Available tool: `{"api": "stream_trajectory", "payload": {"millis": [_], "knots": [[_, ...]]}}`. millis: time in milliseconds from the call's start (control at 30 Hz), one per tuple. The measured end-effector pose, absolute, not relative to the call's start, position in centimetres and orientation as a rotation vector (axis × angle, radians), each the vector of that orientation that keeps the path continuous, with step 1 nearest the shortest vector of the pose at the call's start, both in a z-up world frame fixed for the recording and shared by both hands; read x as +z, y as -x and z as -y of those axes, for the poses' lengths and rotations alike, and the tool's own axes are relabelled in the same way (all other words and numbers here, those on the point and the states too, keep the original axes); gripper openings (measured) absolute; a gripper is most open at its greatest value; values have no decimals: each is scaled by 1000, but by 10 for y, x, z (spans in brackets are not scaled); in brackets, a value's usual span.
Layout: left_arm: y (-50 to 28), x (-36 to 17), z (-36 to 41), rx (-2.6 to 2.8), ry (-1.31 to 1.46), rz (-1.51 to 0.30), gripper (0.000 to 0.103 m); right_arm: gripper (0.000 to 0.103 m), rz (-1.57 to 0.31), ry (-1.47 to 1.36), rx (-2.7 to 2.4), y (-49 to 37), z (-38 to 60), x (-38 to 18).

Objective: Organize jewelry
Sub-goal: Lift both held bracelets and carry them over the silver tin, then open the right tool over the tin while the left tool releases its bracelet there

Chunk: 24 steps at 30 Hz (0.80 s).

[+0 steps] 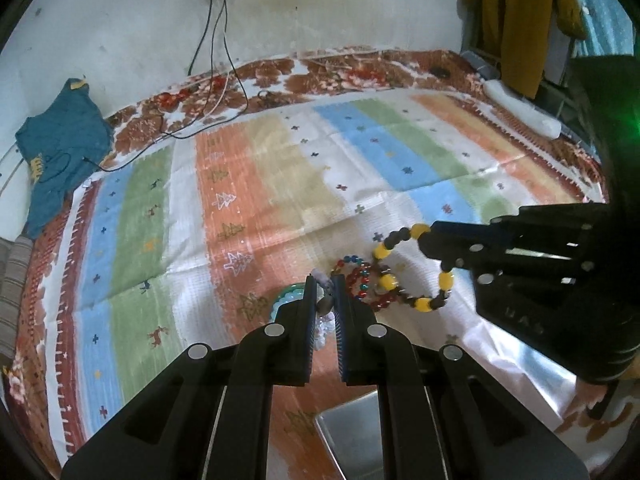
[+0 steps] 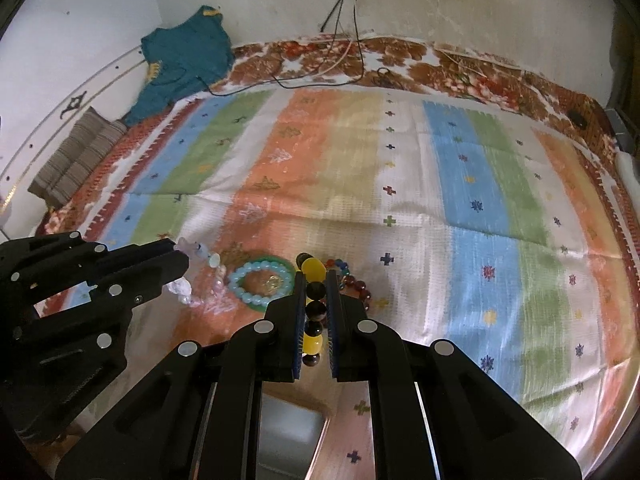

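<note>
Jewelry unlabelled; right gripper body embossed, letters unreadable.

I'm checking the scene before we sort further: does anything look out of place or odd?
Nothing is damaged or spilled. Each tool is shut on a bracelet: the right tool on the yellow-and-dark bead bracelet, the left tool on a pale bead bracelet. Loose charger cables trail across the bed's far edge.

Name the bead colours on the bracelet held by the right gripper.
Yellow and dark brown-black beads on the bracelet; clearest in the left wrist view.
</note>
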State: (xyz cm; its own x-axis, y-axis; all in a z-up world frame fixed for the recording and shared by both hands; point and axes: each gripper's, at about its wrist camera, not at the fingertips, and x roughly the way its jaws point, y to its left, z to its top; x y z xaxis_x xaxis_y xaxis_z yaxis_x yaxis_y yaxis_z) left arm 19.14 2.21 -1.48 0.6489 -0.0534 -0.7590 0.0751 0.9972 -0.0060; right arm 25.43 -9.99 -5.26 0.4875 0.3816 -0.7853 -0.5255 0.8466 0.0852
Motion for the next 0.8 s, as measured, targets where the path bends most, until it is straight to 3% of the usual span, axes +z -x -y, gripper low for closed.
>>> {"api": "stream_trajectory", "payload": {"millis": [800], "knots": [[-126, -1, -13, -86, 10, -828, 8, 11, -876, 168, 621, -181, 121, -41]]}}
